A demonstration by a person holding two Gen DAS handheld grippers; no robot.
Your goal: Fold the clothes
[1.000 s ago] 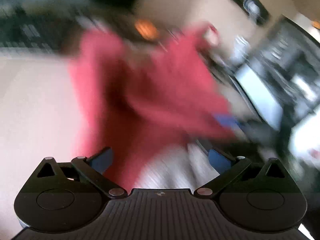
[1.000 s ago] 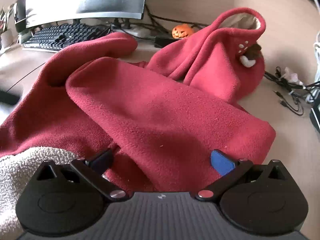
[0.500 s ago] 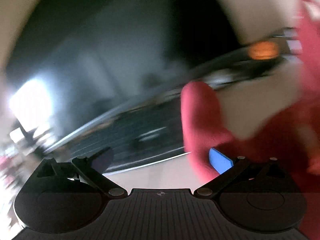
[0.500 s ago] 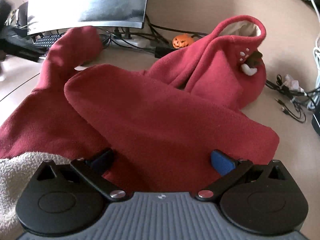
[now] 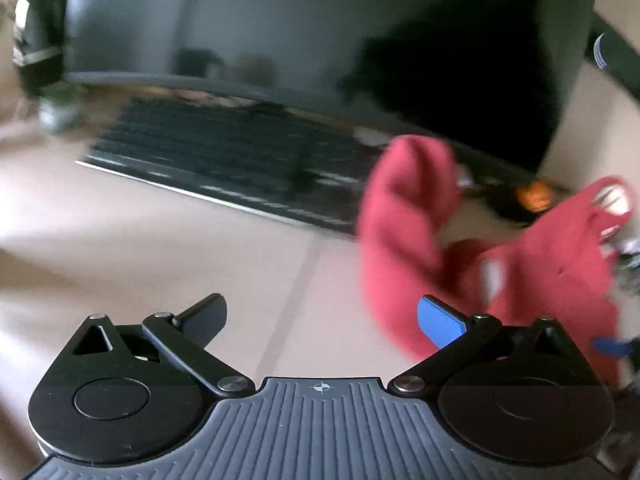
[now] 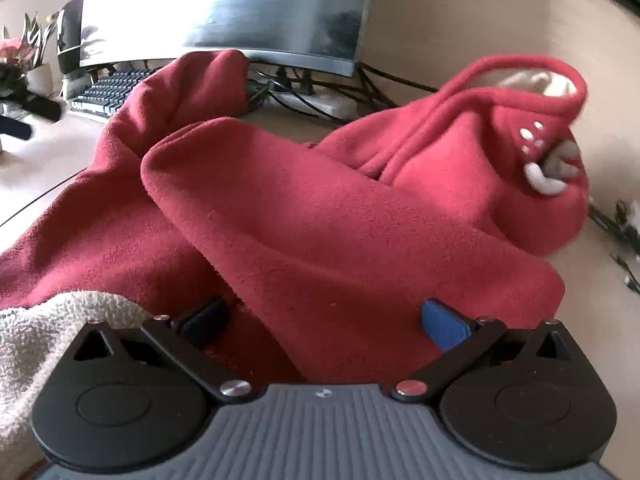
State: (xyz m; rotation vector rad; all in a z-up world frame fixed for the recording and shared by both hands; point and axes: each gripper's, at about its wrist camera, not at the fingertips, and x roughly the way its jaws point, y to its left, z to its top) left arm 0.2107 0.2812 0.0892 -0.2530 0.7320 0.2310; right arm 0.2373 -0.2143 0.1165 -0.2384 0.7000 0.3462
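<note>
Fleece fills most of the right wrist view: a red fleece garment (image 6: pixel 328 216) lies heaped on the beige surface (image 6: pixel 592 280), one thick fold running from centre left toward the lower right of the frame, its hood (image 6: pixel 532 92) raised at upper right with pale lining showing inside. A cream, fuzzy inner side of the cloth shows at lower left. The right gripper (image 6: pixel 324 316) has its fingers spread wide, low over the fold with cloth between them, though nothing is pinched. Behind the garment stand a monitor (image 6: pixel 240 4), a keyboard (image 6: pixel 108 88) at centre left and a tangle of cables (image 6: pixel 320 92). In the blurred left wrist view the left gripper (image 5: pixel 320 312) is likewise spread wide and empty above bare surface, with the garment at the right of the frame, one sleeve (image 5: pixel 408 200) standing up near the keyboard's end. A small orange object (image 5: pixel 534 196) sits behind it, too blurred to identify.
</note>
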